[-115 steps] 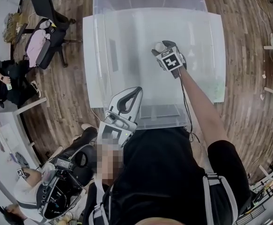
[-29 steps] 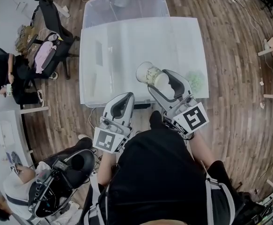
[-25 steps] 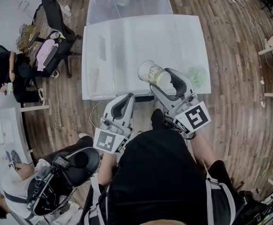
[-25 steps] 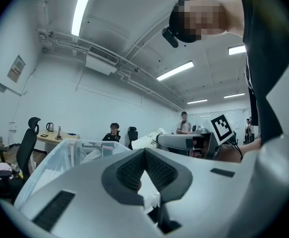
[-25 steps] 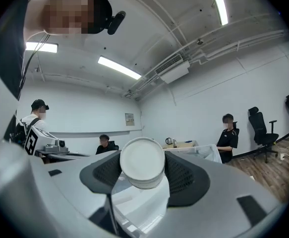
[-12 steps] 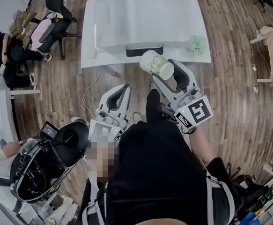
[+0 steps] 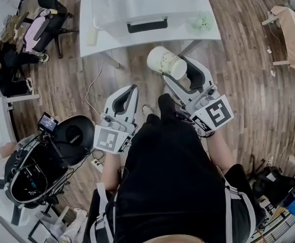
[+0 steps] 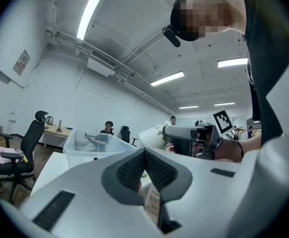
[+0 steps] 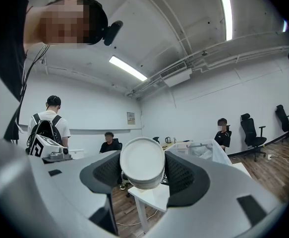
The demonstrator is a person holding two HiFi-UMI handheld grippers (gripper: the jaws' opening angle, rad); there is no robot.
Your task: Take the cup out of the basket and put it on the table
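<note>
Right gripper view has my right tool (image 9: pixel 143 176) clamped on the cup (image 9: pixel 142 162), both pads pressed to its sides and a flat round end facing the lens. From the head view, the cup lies on its side in the tool, its long axis pointing away from me toward 11 o'clock. It hangs over the wooden floor (image 7: pixel 137 70), not over anything that could carry it. My left tool (image 8: pixel 144 156) sits at 9 o'clock of the right one, jaws together on nothing. The white surface (image 7: pixel 210 30) lies at 12 o'clock from the cup, well apart. On it the clear basket (image 7: pixel 112 4) stands toward 11 o'clock and a small green thing (image 7: pixel 204 21) toward 1 o'clock. I judge the cup is out of the basket and only the set-down remains. The right tool is nearer, must reach toward 12 o'clock for bare surface beside the basket, and the cup needs tipping upright.
</note>
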